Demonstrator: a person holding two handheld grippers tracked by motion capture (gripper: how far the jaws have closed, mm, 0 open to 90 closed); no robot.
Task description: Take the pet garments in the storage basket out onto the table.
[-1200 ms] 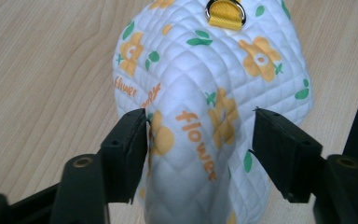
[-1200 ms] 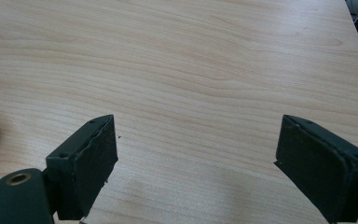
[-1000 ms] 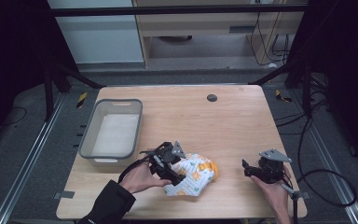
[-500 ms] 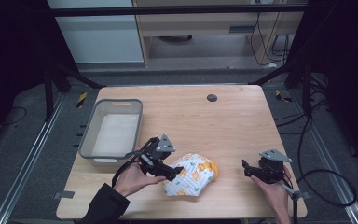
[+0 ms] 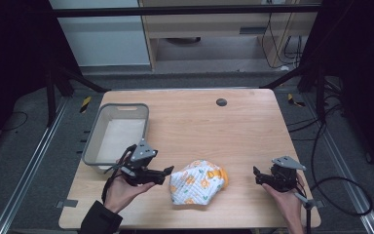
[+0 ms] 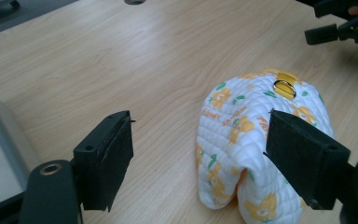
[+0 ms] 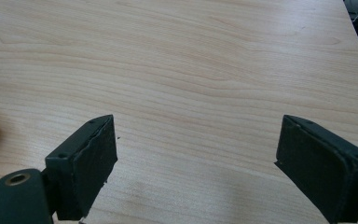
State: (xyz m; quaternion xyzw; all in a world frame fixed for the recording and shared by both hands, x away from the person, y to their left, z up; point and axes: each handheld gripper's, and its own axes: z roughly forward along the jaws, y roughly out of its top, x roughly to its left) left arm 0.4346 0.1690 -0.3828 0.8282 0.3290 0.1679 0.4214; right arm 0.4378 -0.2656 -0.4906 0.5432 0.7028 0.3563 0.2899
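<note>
Altogether, two tools, left and right, both gape beside one cloth and one bin.

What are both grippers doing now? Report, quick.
Left gripper: open, empty, beside the cloth.
Right gripper: open, empty, over bare table.

Bare wooden tabletop from 12 to 3 o'clock — passable; grey plastic bin blocks 10, crumpled quilted white-and-orange cloth sits at 6.
</note>
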